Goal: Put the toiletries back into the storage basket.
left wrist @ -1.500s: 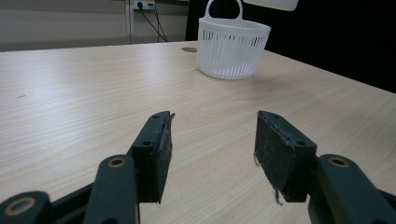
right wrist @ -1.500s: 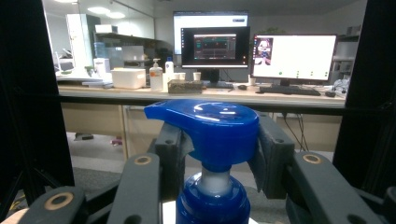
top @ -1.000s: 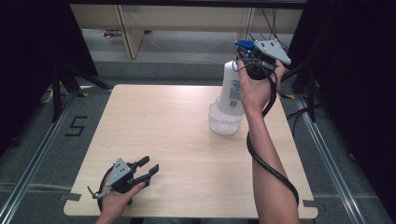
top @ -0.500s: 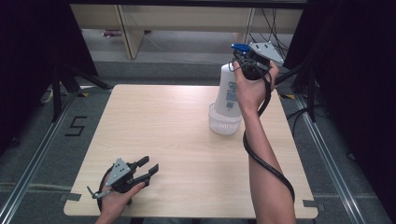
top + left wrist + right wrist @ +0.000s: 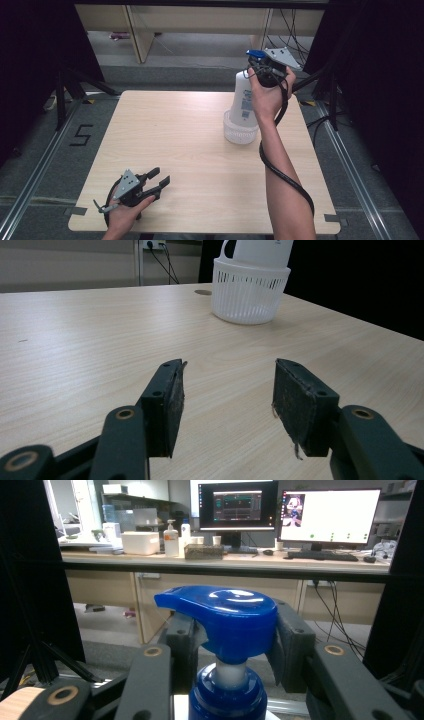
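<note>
A white pump bottle (image 5: 244, 102) with a blue pump head (image 5: 255, 54) stands upright, its base down in a small white slatted basket (image 5: 240, 132) at the right of the wooden table (image 5: 175, 130). My right gripper (image 5: 262, 70) is shut on the pump head (image 5: 225, 615), whose sides its jaws press from left and right. At the table's front left my left gripper (image 5: 159, 177) rests low on the wood, open and with nothing between its jaws (image 5: 227, 390). From there the basket (image 5: 248, 295) and the bottle's base (image 5: 260, 250) show far ahead.
The right gripper's cable hangs along the person's forearm (image 5: 280, 170) over the table's right side. A taped "5" (image 5: 82, 135) marks the floor at the left, near black stand legs (image 5: 65, 85). Beyond the table is a desk with monitors (image 5: 280, 510).
The right gripper has shifted slightly to the left and down with the bottle, which now stands straighter in the basket. The left gripper has stayed put.
</note>
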Motion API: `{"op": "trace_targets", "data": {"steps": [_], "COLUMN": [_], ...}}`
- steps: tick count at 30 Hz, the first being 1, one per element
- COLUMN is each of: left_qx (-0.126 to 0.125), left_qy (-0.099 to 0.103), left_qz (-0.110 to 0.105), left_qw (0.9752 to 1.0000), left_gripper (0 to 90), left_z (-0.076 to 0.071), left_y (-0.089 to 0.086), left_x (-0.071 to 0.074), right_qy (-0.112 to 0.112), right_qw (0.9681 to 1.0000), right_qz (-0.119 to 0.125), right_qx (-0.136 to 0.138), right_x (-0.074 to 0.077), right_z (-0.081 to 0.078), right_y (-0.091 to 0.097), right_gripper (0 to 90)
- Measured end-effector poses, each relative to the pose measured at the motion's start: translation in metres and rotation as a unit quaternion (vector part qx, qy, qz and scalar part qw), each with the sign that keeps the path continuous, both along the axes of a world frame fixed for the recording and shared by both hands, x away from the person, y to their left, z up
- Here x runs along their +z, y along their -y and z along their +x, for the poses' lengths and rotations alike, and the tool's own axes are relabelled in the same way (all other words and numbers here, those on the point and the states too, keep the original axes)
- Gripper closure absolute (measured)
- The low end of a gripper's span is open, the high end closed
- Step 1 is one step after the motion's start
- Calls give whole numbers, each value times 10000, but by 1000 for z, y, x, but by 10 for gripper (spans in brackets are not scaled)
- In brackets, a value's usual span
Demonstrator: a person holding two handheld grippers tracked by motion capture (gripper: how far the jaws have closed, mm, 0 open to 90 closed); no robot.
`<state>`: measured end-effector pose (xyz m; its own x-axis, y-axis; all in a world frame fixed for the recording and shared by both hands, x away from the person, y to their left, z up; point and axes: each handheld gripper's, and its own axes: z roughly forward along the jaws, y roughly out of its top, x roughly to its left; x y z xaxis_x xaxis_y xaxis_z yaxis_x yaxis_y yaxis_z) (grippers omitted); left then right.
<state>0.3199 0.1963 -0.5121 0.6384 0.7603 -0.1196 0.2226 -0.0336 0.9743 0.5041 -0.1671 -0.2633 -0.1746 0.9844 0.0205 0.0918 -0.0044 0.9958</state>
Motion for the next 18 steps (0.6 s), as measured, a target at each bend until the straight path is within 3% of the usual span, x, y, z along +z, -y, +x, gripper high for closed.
{"op": "trace_targets", "data": {"steps": [3,4,8,18], "left_qx": [-5,6,0,-4], "left_qy": [-23,-14,-12,-12], "left_qz": [-100,12,5,6], "left_qw": [9999,10000,10000,10000], "left_gripper": [456,456,456,456], "left_z": [0,0,0,0], "left_y": [1,0,0,0], "left_x": [-1,0,0,0], "right_qy": [17,-5,6,-91], "right_qw": [10000,10000,10000,10000], "right_qz": [-37,-15,-94,-37], "right_qx": [-12,3,-25,6], "right_x": [-3,-3,-6,-13], "right_z": [1,2,3,5], "right_y": [2,1,2,2], "right_gripper": [603,603,603,603]}}
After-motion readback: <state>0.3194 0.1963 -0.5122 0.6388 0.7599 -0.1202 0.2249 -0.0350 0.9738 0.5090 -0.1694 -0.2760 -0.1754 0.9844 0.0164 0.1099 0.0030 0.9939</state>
